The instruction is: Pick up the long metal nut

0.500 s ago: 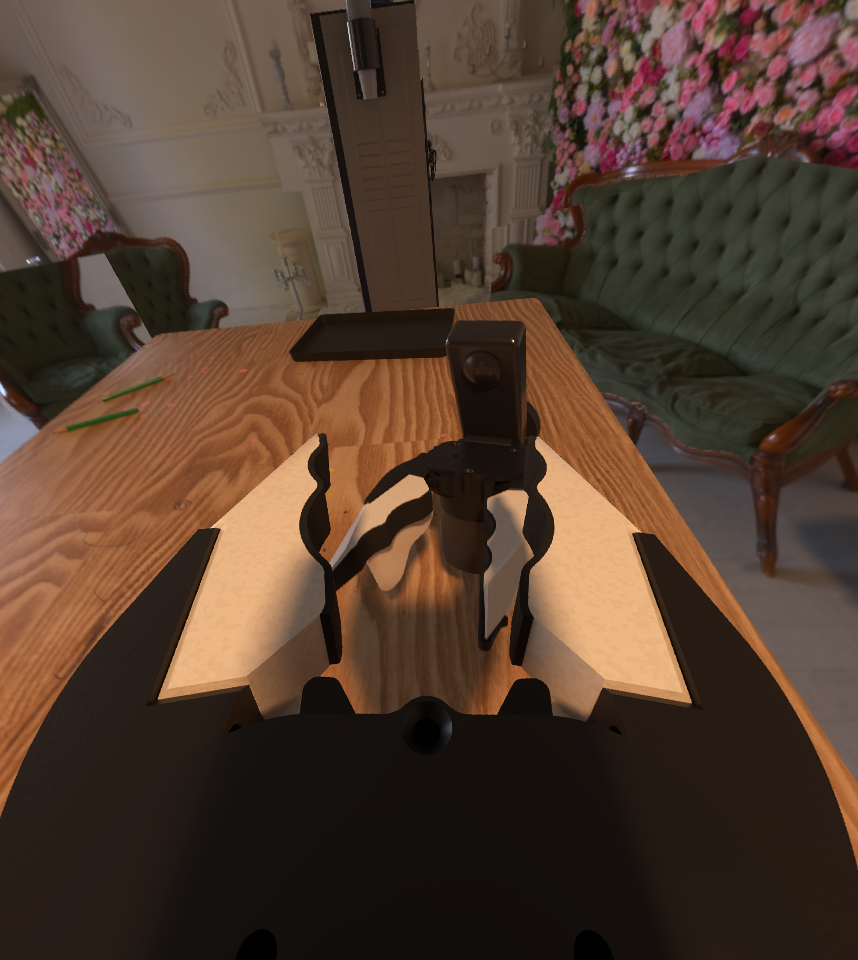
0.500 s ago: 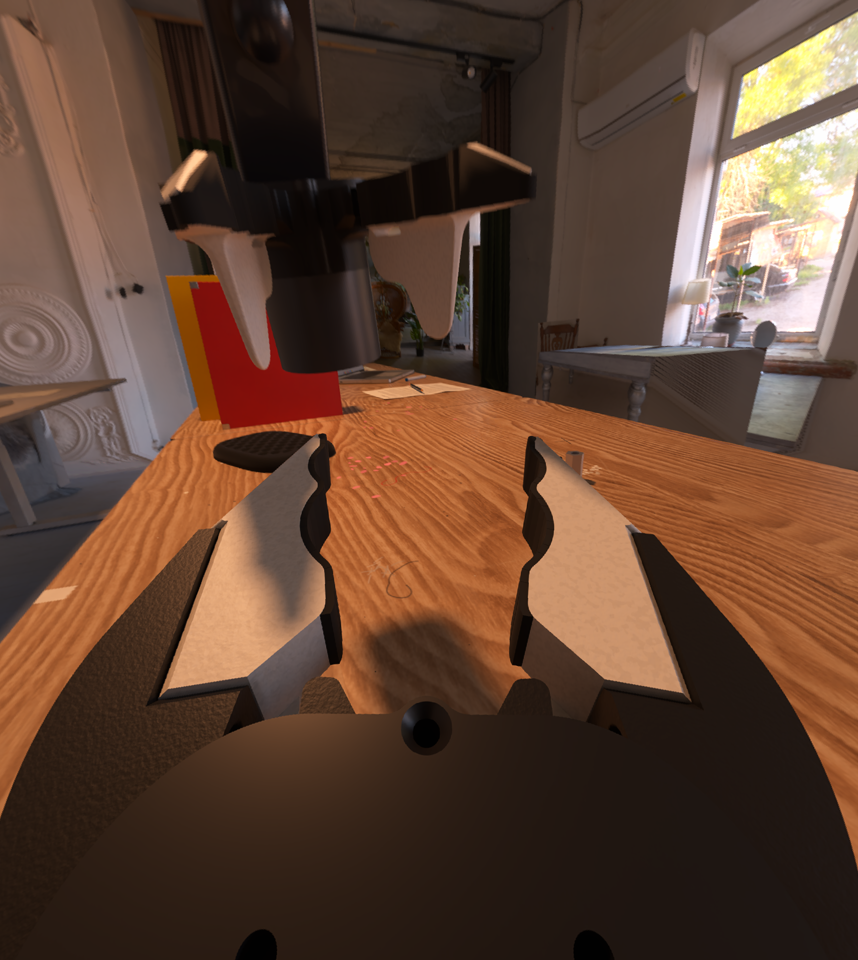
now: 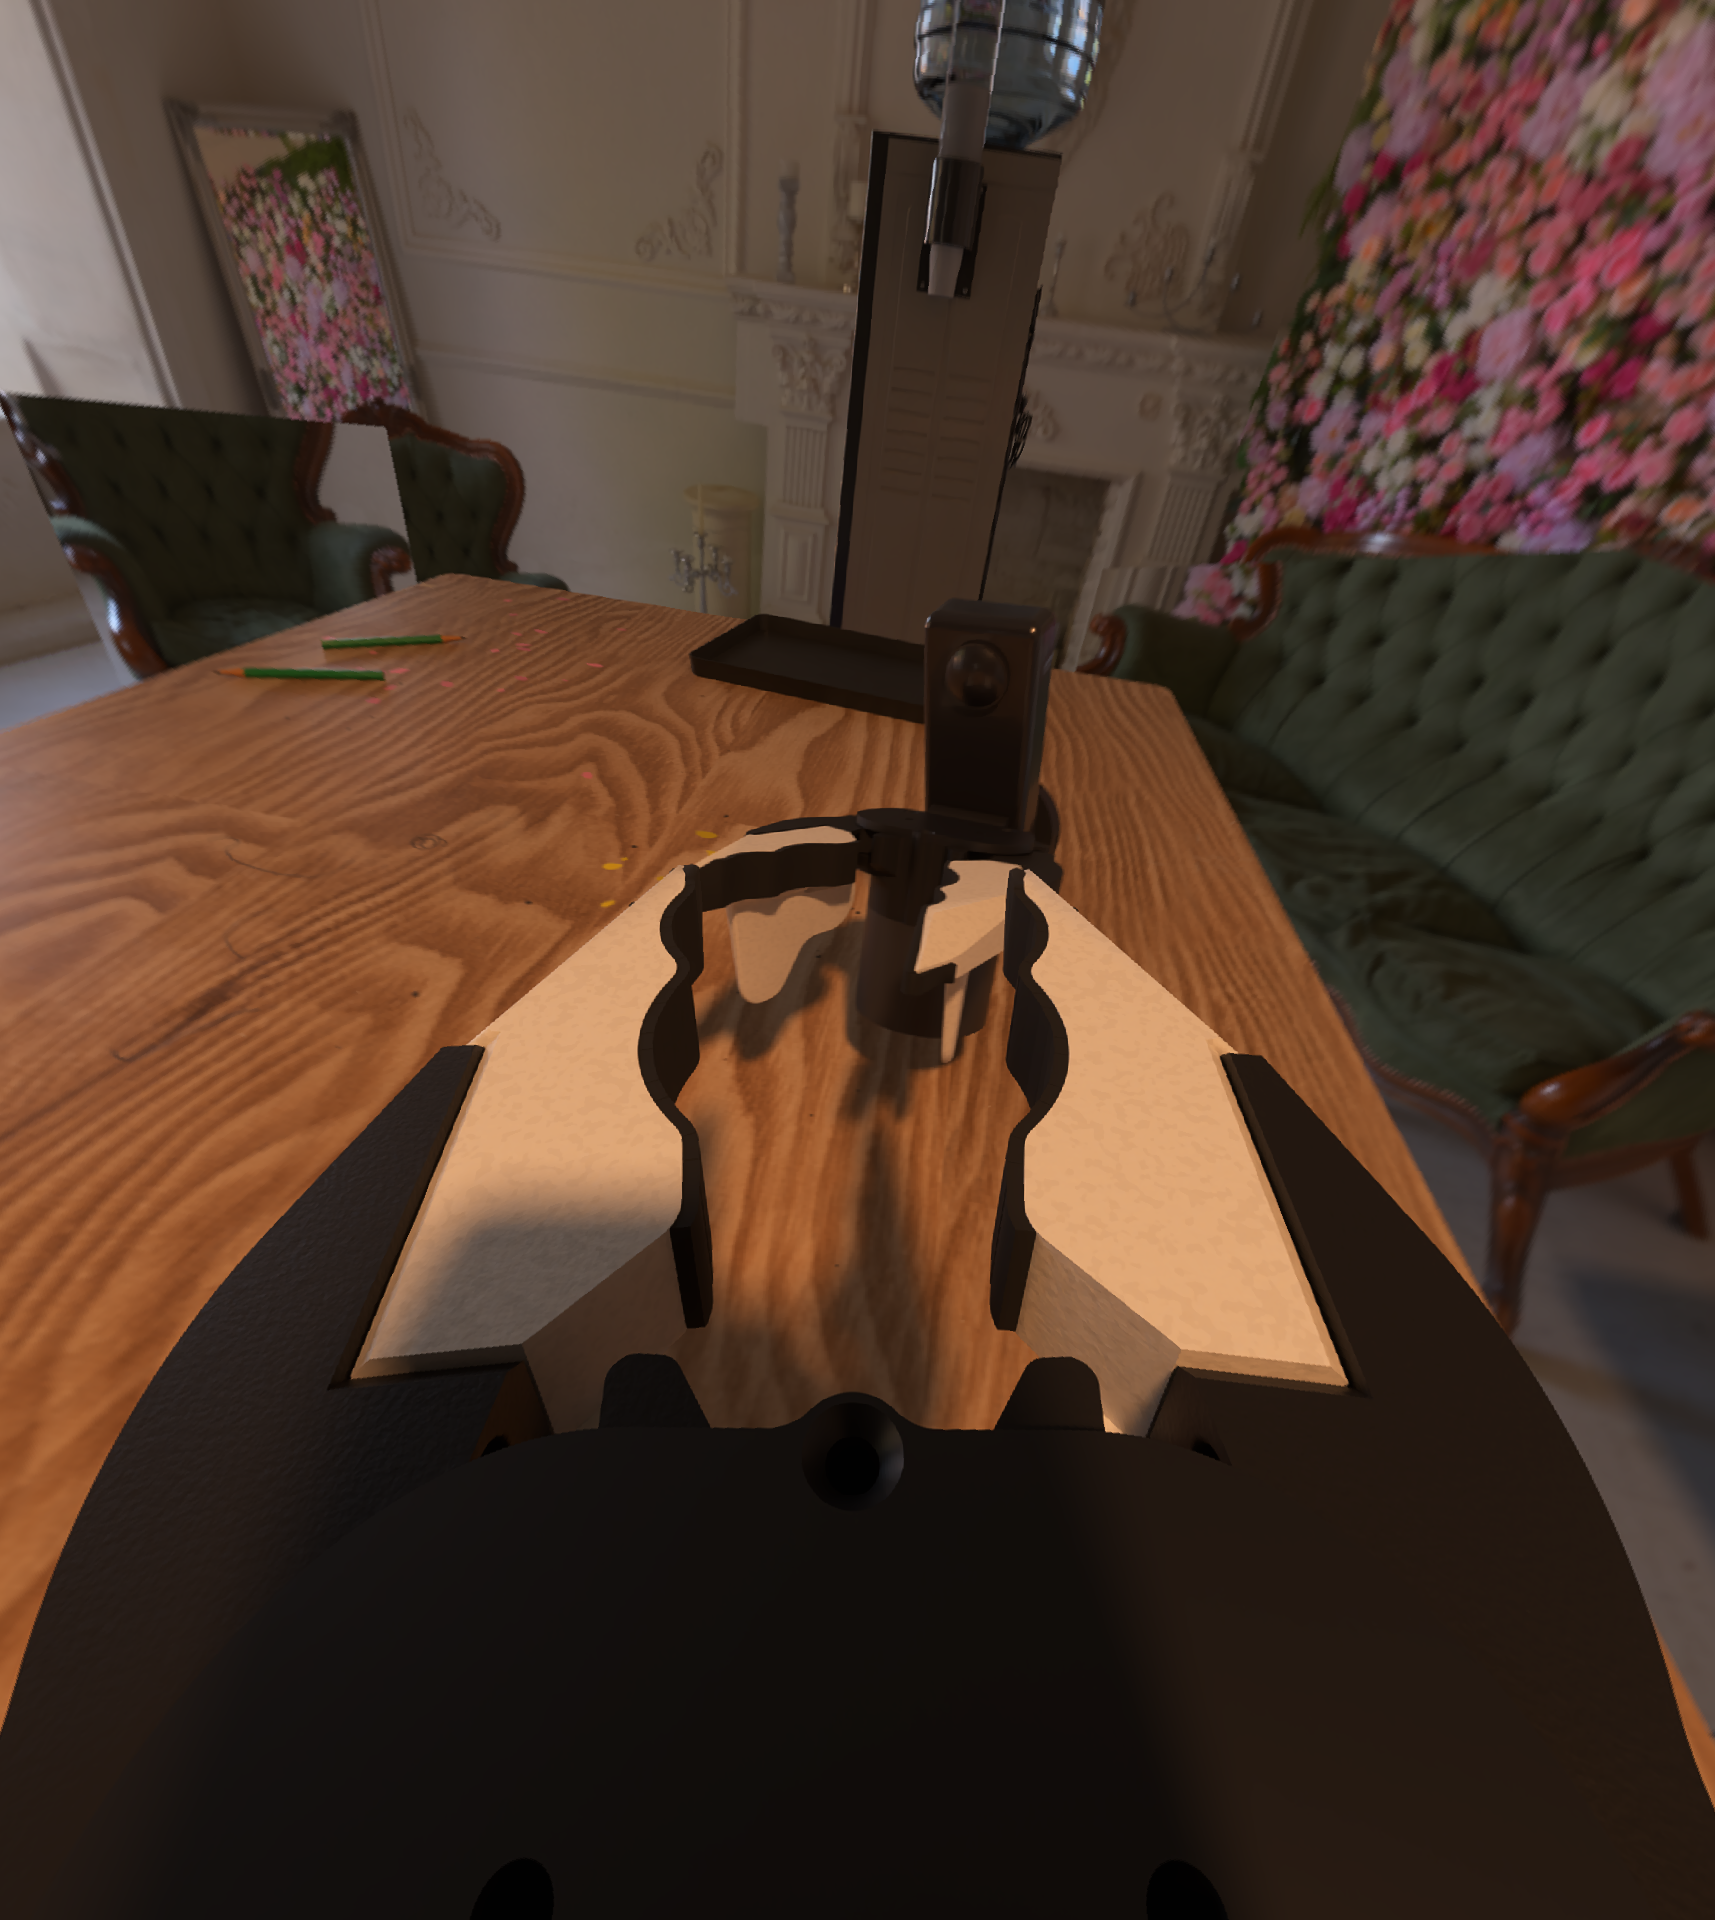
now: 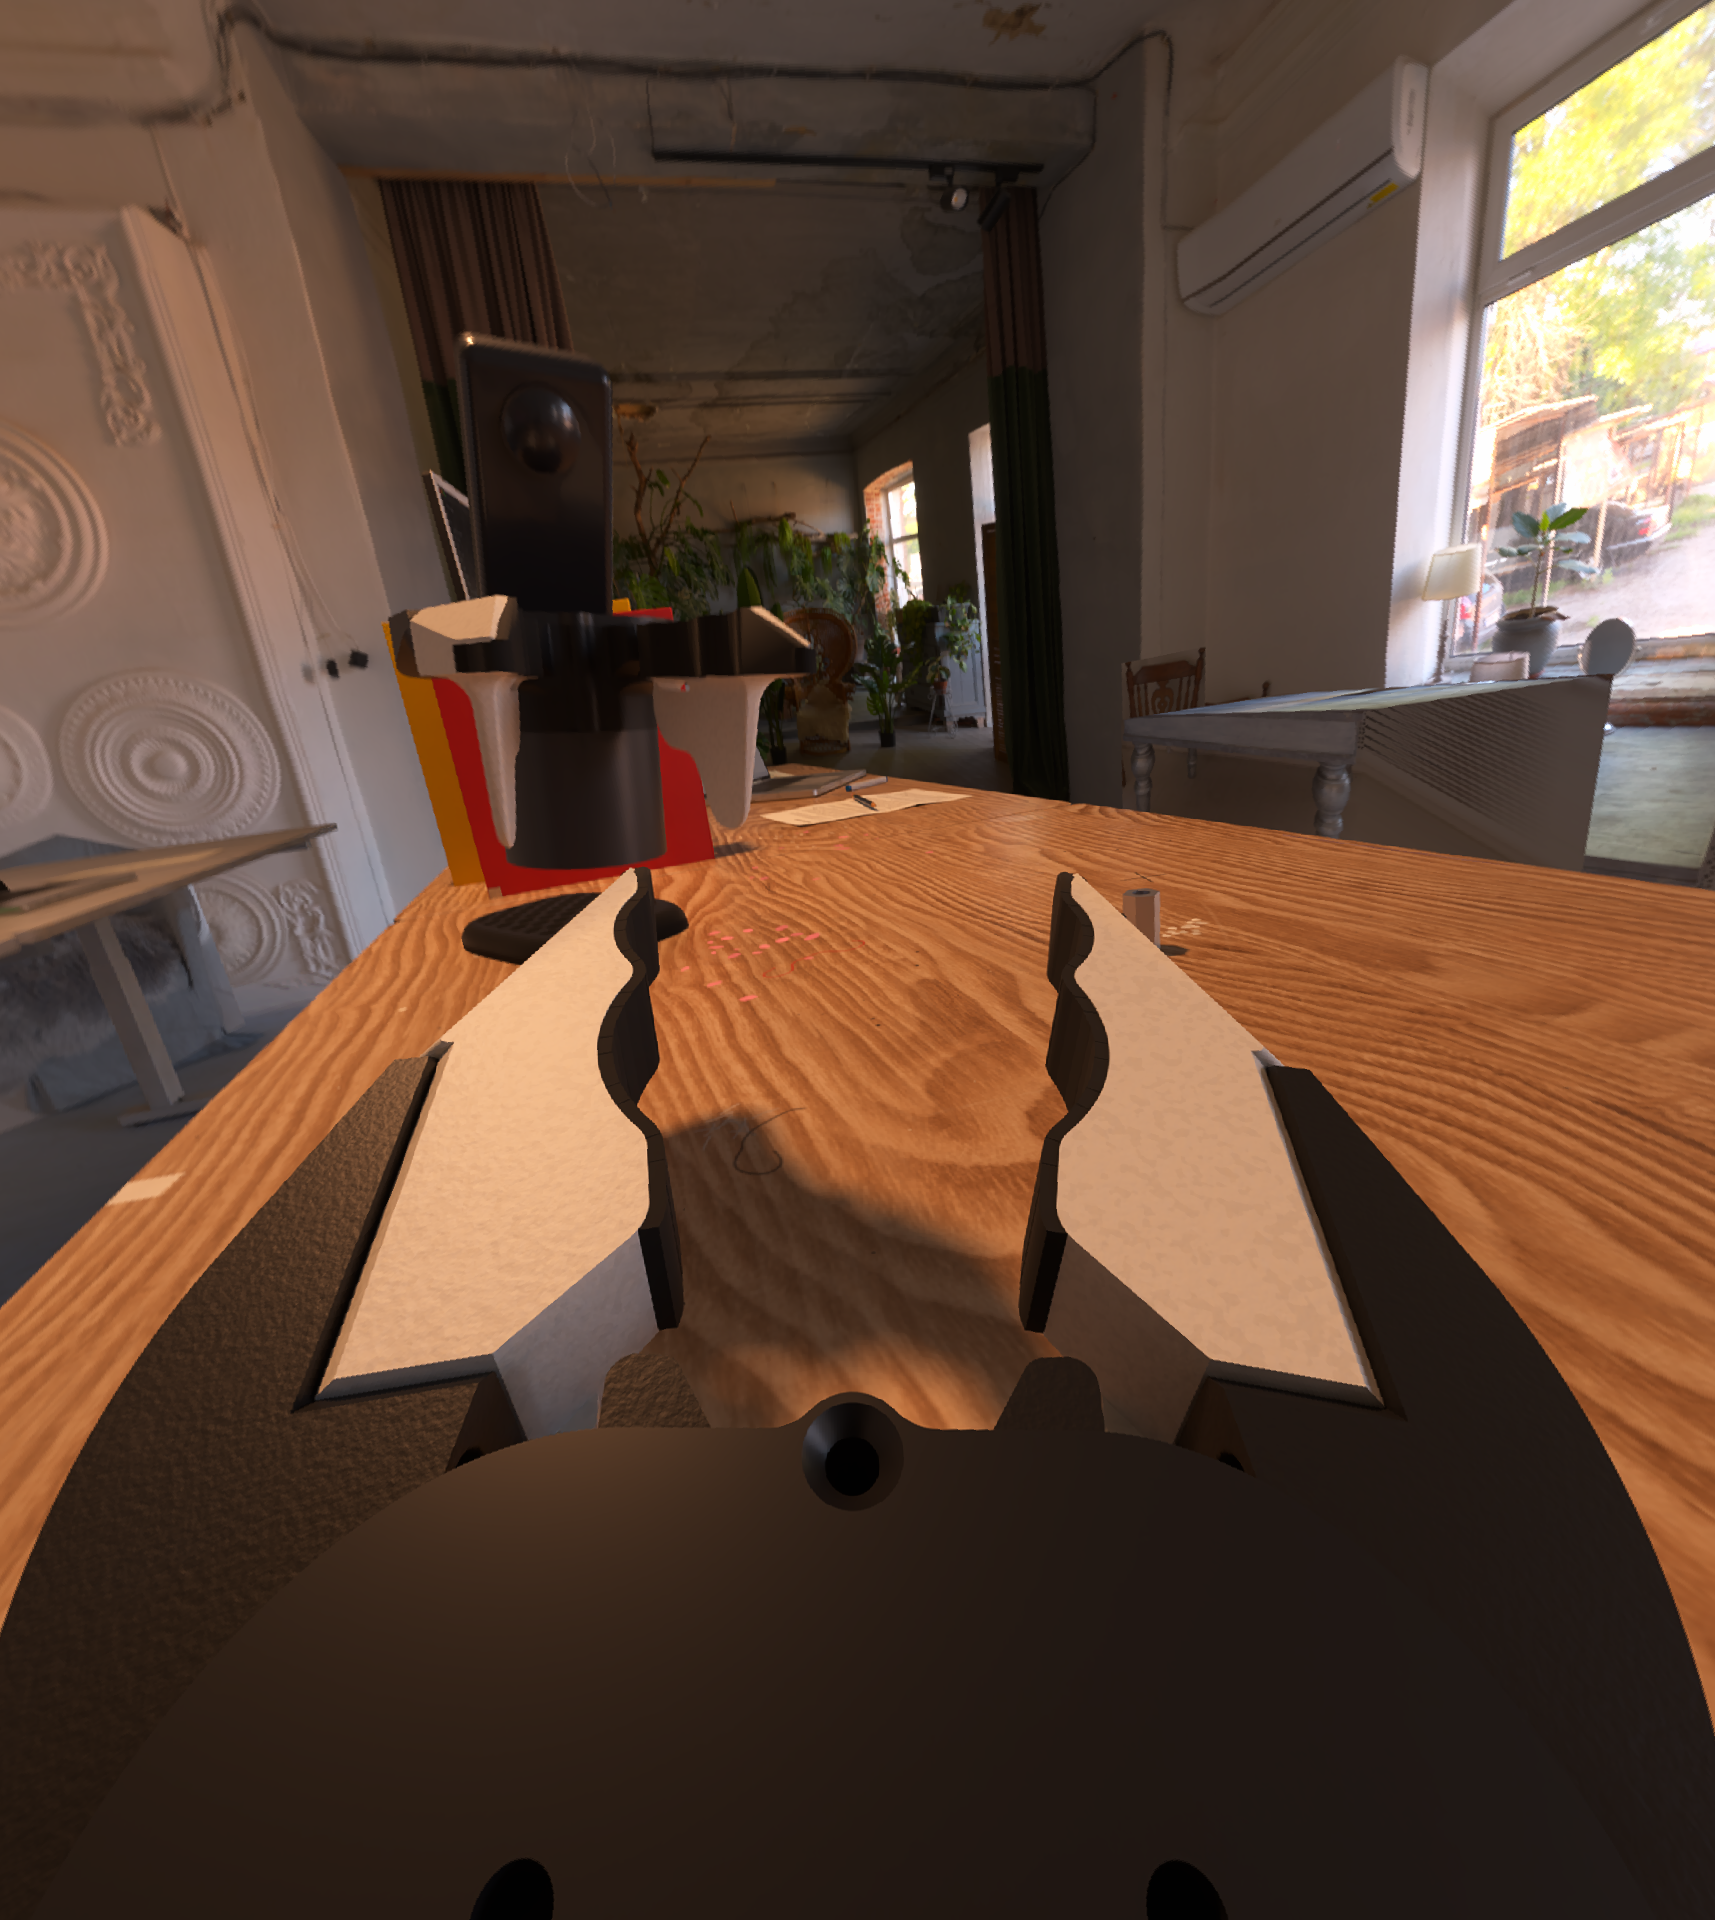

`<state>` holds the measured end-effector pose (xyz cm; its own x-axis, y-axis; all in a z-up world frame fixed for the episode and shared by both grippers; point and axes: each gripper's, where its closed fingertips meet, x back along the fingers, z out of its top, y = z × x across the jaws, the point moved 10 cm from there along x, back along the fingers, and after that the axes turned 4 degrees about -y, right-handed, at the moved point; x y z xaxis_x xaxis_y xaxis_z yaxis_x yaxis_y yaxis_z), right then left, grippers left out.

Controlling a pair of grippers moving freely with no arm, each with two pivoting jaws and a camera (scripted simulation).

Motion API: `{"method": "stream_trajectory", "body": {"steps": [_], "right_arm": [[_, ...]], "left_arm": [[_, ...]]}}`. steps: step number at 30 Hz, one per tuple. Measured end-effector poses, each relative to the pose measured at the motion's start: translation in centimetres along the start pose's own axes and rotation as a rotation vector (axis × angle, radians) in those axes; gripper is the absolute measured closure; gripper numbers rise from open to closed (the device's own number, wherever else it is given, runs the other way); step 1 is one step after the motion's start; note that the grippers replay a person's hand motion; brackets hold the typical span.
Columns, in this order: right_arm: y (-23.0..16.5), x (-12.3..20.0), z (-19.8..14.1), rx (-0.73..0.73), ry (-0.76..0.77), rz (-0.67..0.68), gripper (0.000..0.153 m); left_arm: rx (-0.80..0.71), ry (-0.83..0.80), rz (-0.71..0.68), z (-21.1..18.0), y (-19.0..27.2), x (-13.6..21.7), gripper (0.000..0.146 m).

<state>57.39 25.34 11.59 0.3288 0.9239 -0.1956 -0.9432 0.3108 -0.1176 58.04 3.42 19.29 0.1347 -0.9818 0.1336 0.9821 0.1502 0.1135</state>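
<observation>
Approaching the long metal nut [image 4: 1141, 902] is the step in hand, judged from the layout. The nut stands upright on the wooden table [image 4: 1455, 1039], just past the tip of the right gripper's [image 4: 851, 914] right-hand finger and slightly outside it. It is small in the right wrist view, so its exact shape is hard to confirm; it appears to be a short grey hexagonal post. It does not show in the left wrist view.

Gripper state:
- Right gripper: jaws spread wide, nothing between them, only bare table in the gap.
- Left gripper [image 3: 851, 894]: jaws likewise wide apart and empty. It hangs above the table with fingers pointing down, opposite the right gripper.

Recommended procedure:
1. Shift the right gripper sideways toward the nut until the nut sits on the centre line of the gap, not against one finger.
2. Advance low and level so that both fingers pass on either side of the nut without tipping it.
3. Close on the flat sides, low on the body, then lift straight up.

Caution: the nut is narrow and upright, so a glancing touch from a fingertip will probably topple it. Keep clear of the black pad [image 4: 520, 925] and the red and yellow stand [image 4: 463, 790] on the far left.
</observation>
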Motion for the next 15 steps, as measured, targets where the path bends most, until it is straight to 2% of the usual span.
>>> {"method": "stream_trajectory", "body": {"steps": [2,5,7,11,15], "right_arm": [[0.1,-0.2,-0.3,-0.019,0.008,0.001,0.077],[-0.2,-0.7,-0.6,0.008,-0.042,0.032,0.077],[-0.6,-1.0,-0.7,0.019,-0.050,0.079,0.078],[-1.0,-1.3,-0.8,0.025,-0.038,0.089,0.078],[-0.4,-0.3,-0.6,-0.003,0.001,0.025,0.078]], "left_arm": [[0.028,0.009,-0.012,-0.3,-0.1,0.0,0.084],[-0.029,0.002,0.026,-0.3,0.0,-0.5,0.081],[-0.054,-0.053,0.022,0.1,0.0,-1.7,0.077],[-0.132,-0.157,-0.024,0.7,0.2,-4.3,0.066],[-0.136,-0.058,-0.041,0.5,0.4,-4.1,0.068]]}}
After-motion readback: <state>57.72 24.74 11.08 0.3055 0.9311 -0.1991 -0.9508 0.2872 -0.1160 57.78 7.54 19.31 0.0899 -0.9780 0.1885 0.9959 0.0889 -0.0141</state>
